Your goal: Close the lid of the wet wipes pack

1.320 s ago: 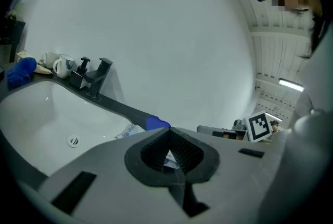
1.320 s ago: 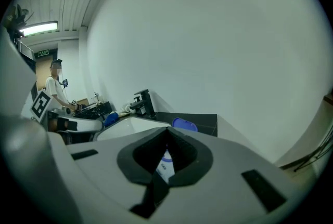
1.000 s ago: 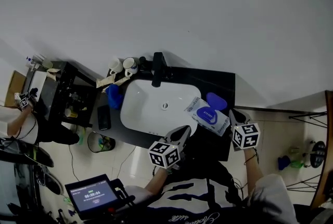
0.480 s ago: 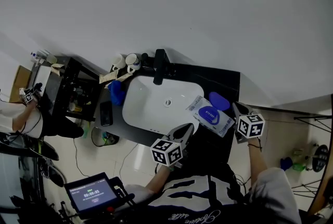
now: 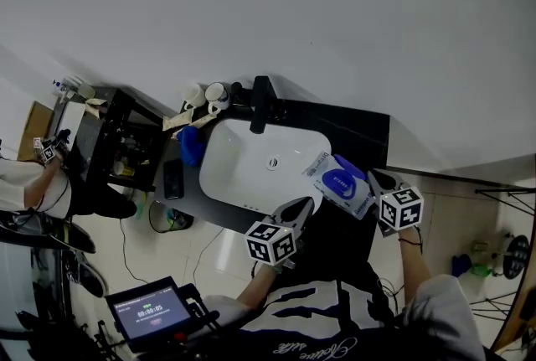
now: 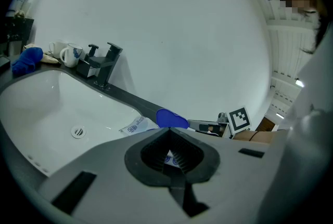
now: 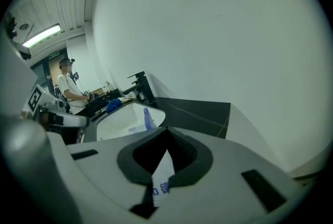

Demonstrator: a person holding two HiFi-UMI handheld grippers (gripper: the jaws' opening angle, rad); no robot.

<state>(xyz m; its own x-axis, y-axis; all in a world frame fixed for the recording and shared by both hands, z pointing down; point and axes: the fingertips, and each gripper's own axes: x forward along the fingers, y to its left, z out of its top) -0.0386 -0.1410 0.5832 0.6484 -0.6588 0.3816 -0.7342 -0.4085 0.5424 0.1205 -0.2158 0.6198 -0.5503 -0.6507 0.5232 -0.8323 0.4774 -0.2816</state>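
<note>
In the left gripper view the left claw (image 6: pixel 167 130) covers most of the pack (image 6: pixel 134 125). Only a corner, the raised lid (image 6: pixel 171 119) and a scrap of print between the pads show. The right claw (image 7: pixel 166 132) hides all of the pack beyond the white edge it pinches. The pack's print is too blurred to read. In the head view the lid's angle cannot be told, the tablet (image 5: pixel 151 311) digits are too small, and a person (image 5: pixel 21 188) is cut off at the left edge.

The wet wipes pack (image 5: pixel 339 186) sits right of the sink (image 5: pixel 239 171).
</note>
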